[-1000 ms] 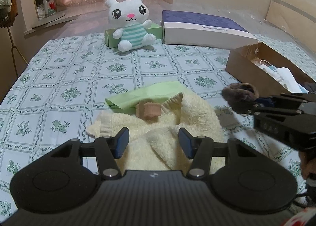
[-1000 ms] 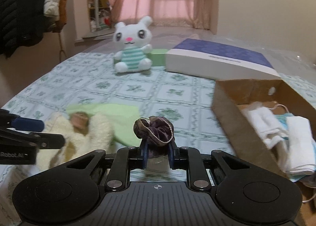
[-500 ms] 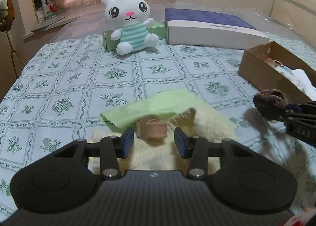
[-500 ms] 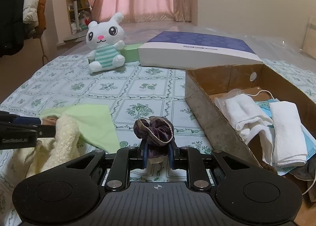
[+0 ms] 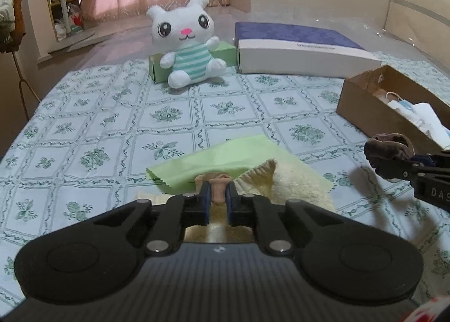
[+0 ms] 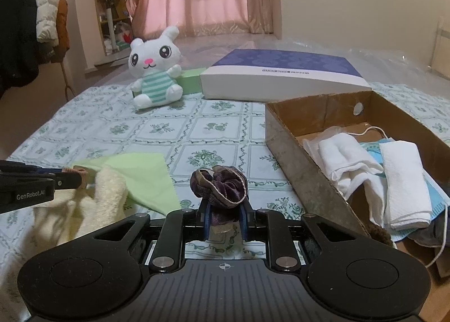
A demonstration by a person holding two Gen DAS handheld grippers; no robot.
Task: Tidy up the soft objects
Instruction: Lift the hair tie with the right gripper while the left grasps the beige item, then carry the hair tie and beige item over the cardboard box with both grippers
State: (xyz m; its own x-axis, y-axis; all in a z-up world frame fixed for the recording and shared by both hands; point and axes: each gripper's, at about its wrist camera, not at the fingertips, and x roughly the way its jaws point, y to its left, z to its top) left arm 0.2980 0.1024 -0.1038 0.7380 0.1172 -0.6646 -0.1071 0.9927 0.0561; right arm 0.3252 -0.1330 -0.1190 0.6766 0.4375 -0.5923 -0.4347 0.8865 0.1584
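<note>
Beige hair tie [image 5: 218, 187] pinched between pads of left gripper [image 5: 218, 198], jaws just closed onto it, above cream towel [image 5: 292, 187] and green cloth [image 5: 225, 160] on patterned bedspread [image 5: 92, 136]. Purple scrunchie [image 6: 218, 185] clamped in narrowly spread right gripper [image 6: 224, 219], held beside cardboard box [image 6: 295, 164] containing white cloths [image 6: 348, 161]. Plush rabbit [image 5: 187, 40] seated well beyond, against green carton [image 5: 156, 67], near blue-lidded box [image 5: 298, 49].

The left gripper [image 5: 217, 192] points forward and downward; its jaws have just been closing and now pinch a small beige fabric roll [image 5: 218, 187]. The right gripper [image 6: 224, 210] (also angled downward) is clamped on a dark purple scrunchie [image 6: 219, 187], held above the bed.
</note>
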